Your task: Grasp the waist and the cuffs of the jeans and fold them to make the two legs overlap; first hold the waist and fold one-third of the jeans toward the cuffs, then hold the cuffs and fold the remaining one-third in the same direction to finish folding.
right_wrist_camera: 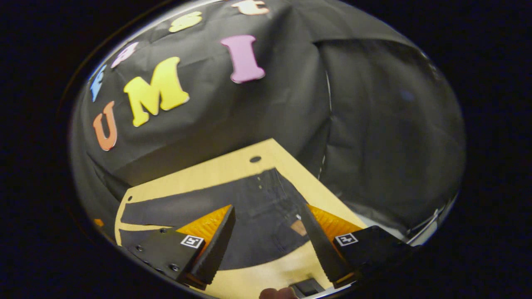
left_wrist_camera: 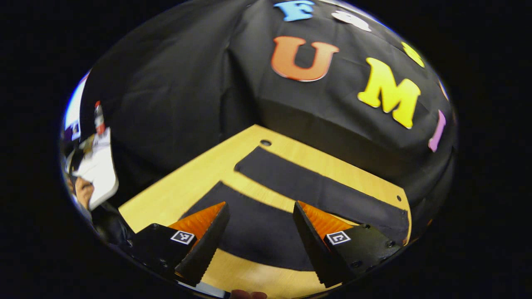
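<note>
In the left gripper view, your left gripper [left_wrist_camera: 261, 216] hangs above the table [left_wrist_camera: 199, 174] with its jaws spread wide and nothing between them. The jeans [left_wrist_camera: 316, 187] lie flat just ahead, legs apart; the nearer leg passes beneath your fingers, cuffs ahead and to your left.

In the right gripper view, your right gripper [right_wrist_camera: 268, 220] is likewise spread and empty, poised over the waist [right_wrist_camera: 274, 195], probably to grasp it. The legs run away to your left.

Light wooden tabletop [left_wrist_camera: 195, 174] with small holes, black cloth wall [left_wrist_camera: 166, 91] draped behind, creased.
</note>
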Tool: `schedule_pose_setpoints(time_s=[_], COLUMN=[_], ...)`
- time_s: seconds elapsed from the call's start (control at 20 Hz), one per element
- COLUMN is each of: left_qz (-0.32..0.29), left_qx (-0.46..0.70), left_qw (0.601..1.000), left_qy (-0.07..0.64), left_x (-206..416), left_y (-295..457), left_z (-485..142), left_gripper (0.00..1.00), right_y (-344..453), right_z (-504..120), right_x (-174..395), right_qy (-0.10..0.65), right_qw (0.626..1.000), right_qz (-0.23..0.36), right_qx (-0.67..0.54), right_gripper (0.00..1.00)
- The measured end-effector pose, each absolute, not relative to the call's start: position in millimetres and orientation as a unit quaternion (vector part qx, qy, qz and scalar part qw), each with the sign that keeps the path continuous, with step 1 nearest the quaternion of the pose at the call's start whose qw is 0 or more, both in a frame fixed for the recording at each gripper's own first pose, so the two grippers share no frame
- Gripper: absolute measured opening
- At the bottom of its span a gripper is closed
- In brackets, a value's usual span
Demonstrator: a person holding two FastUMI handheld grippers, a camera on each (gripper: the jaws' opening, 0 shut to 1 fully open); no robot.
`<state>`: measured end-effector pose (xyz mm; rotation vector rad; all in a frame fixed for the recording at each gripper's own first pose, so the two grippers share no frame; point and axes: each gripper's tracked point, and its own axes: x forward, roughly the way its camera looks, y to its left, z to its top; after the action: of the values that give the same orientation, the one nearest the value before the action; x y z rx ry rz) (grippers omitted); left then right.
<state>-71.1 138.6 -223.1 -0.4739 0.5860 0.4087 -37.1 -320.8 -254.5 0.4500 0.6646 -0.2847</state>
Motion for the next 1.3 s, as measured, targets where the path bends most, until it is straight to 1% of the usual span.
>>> schedule_pose_setpoints(time_s=[0.1,0.25,0.4,0.5,0.55,0.65,0.75,0.9,1.1,1.3], left_qz=[0.223,0.256,0.285,0.302,0.307,0.308,0.307,0.301,0.297,0.298], left_qx=[-0.303,-0.41,-0.508,-0.548,-0.566,-0.596,-0.608,-0.607,-0.601,-0.616], left_qw=[0.873,0.81,0.74,0.707,0.693,0.676,0.667,0.667,0.669,0.654], left_qy=[0.309,0.332,0.336,0.331,0.324,0.306,0.303,0.311,0.319,0.322], left_x=[-83.8,-103.1,-111.4,-113.3,-112.0,-102.7,-94.4,-79.3,-65.4,-52.0], left_y=[149.3,158.4,161.0,168.7,172.9,181.4,199.0,200.0,201.1,202.1], left_z=[-259.2,-293.4,-314.5,-320.4,-319.9,-308.7,-315.4,-310.8,-312.2,-312.5], left_gripper=[0.99,0.99,1.0,0.99,1.0,0.99,0.99,0.99,0.99,0.99], right_y=[-323.6,-317.6,-316.5,-307.2,-302.3,-300.5,-297.0,-297.5,-300.2,-300.3], right_z=[-280.8,-312.6,-331.6,-345.6,-349.7,-354.6,-365.3,-378.0,-385.1,-384.0], right_x=[-42.8,-52.4,-54.6,-55.1,-52.3,-48.9,-45.0,-37.2,-20.9,-22.4], right_qy=[0.347,0.377,0.395,0.411,0.416,0.419,0.428,0.438,0.443,0.451], right_qw=[0.891,0.867,0.841,0.826,0.82,0.808,0.789,0.755,0.744,0.733], right_qz=[-0.153,-0.162,-0.178,-0.182,-0.182,-0.187,-0.197,-0.222,-0.244,-0.268], right_qx=[0.249,0.284,0.325,0.341,0.349,0.37,0.395,0.434,0.437,0.433], right_gripper=[0.98,0.98,0.98,0.98,0.98,0.98,0.98,0.98,0.98,0.98])
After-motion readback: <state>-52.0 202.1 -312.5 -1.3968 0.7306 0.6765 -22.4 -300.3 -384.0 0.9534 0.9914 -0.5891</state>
